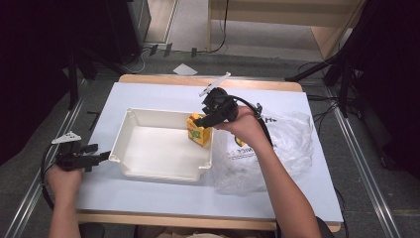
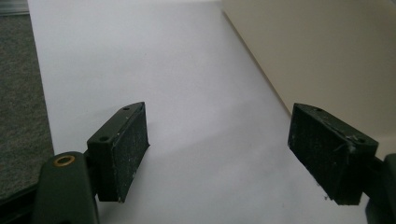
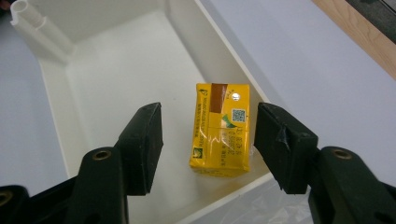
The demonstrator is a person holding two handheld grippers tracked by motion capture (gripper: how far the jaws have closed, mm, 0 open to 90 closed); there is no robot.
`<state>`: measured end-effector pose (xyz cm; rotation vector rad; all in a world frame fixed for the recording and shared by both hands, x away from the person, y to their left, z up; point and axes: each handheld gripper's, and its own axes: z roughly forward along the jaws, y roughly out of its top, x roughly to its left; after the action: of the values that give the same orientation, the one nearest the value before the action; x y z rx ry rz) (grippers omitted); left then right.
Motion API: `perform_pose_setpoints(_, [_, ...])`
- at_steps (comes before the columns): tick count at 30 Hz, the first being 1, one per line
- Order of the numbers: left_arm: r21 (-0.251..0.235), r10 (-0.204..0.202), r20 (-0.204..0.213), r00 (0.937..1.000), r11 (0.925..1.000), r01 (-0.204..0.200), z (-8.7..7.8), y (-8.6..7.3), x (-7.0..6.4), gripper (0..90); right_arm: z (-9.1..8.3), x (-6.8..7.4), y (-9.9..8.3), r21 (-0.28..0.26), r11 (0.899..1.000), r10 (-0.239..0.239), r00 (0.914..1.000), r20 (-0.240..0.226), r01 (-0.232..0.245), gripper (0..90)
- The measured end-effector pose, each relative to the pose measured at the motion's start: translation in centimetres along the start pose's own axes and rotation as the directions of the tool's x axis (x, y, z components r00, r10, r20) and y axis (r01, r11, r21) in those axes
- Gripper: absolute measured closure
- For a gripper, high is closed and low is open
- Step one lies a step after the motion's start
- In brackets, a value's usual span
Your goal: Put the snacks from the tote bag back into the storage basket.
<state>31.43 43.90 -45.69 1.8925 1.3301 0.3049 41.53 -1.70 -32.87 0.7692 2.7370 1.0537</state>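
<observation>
Yellow carton (image 3: 220,129) sitting inside the white bin (image 1: 148,168), in the corner nearest the right hand, close against the bin's wall and standing on the bin floor.

Going from largest to smallest:

Counter (image 1: 148,94): spreading white under everything, showing a wooden edge along the far and near sides, standing on grey floor.

White bin: resting on the counter left of centre, holding just the carton.

Clear plastic bag (image 1: 292,144): lying crumpled on the counter just right of the bin, touching the bin's right wall, showing some dark print, partly lying under the right forearm.

Right claw (image 1: 200,122): hanging above the bin's right corner, tilting down toward the carton. In the right gripper view (image 3: 208,144), standing open with the black jaws spread on either side of the carton, gripping nothing, pads clear of the carton's sides.

Left claw (image 1: 101,157): lying low at the counter's left edge, pointing at the bin's near left corner, just beside it. In the left gripper view (image 2: 217,154), gaping wide over bare white counter, holding nothing, with the bin's cream wall rising beyond the jaw at the frame's right.

Yellow carton again, as the smallest: showing a brown strip, a foil straw hole and a small square code on top.
</observation>
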Motion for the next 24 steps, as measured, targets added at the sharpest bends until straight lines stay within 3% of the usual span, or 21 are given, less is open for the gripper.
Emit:
perform_pose_setpoints(6, [0.004,0.007,0.004,1.0000,1.0000,-0.007,0.3,0.2,-0.1,21.3,-0.7,0.6,-0.1,-0.012,0.999,-0.036,0.9993,-0.004,0.036,43.5])
perform_pose_setpoints(15, [-0.004,0.004,0.003,1.0000,1.0000,-0.004,0.4,0.4,-0.1,21.3,-0.6,1.4,-0.4,-0.027,0.999,-0.038,0.9968,-0.071,0.036,43.3])
perform_pose_setpoints(24, [-0.006,0.005,0.006,1.0000,1.0000,-0.005,0.5,0.5,0.0,21.3,0.1,1.7,-0.9,0.011,1.000,-0.017,0.9934,-0.114,0.019,48.8])
